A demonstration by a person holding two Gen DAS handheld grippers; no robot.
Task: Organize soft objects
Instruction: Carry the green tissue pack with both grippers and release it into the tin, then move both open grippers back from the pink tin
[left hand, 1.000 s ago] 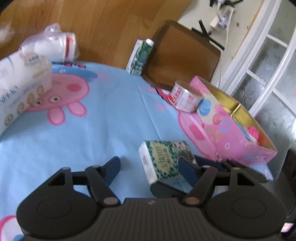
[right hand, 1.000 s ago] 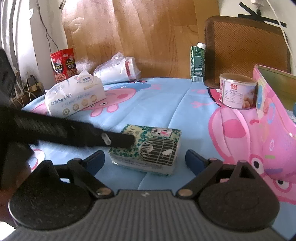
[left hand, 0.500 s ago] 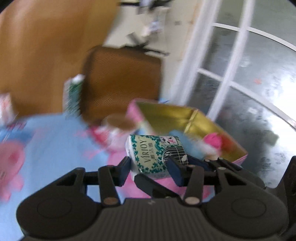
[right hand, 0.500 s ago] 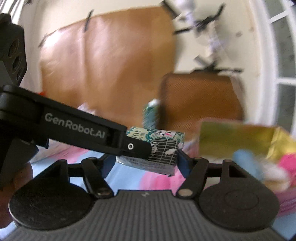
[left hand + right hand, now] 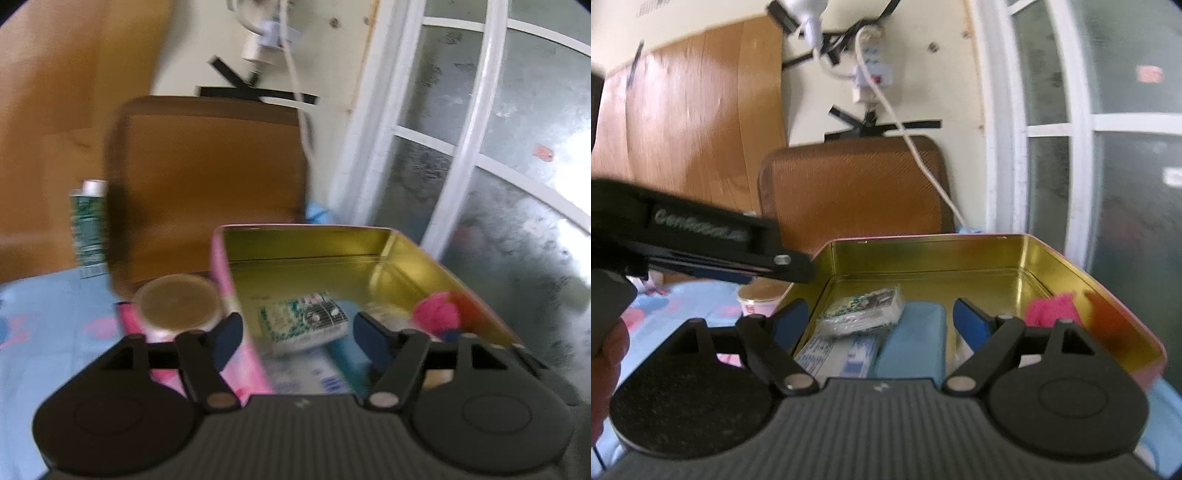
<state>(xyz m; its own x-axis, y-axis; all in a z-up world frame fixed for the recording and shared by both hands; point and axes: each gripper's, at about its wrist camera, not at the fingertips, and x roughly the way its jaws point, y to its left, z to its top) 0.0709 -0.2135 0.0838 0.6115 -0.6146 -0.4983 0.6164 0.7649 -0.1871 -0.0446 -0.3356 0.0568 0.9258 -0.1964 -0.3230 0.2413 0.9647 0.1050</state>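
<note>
At the far left of the right wrist view a hand [image 5: 605, 347] shows at the frame edge beneath the black arm of the left gripper [image 5: 792, 267], which reaches in from the left toward the tin's near corner. In the left wrist view, a green carton [image 5: 88, 225] stands upright at the left, on the blue cartoon tablecloth [image 5: 55, 317], and a round can [image 5: 177, 304] sits just beside the outer wall of the pink tin [image 5: 240, 295], likely left outside because it is hard rather than soft. Behind both stands a brown chair back [image 5: 207, 177]. At the lower centre, the left gripper [image 5: 295, 328] has its jaws opening, moderately wide, and the green-and-white tissue pack [image 5: 303, 321] lies between them but below, inside the tin and clear of the pads, so it looks released rather than gripped. The right gripper [image 5: 881, 319] hovers over the same pink tin [image 5: 1108, 291] with its jaws opening nearly to their widest and nothing pressed between the pads; the tissue pack [image 5: 862, 306] rests tilted on a flat white packet [image 5: 838, 350], just beside a light blue pack [image 5: 916, 339], apparently packed side by side to use the gold floor. Further right, a pink fluffy thing [image 5: 1051, 308] sits against the tin's right wall. The placing seems done; more soft items presumably remain on the table.
</note>
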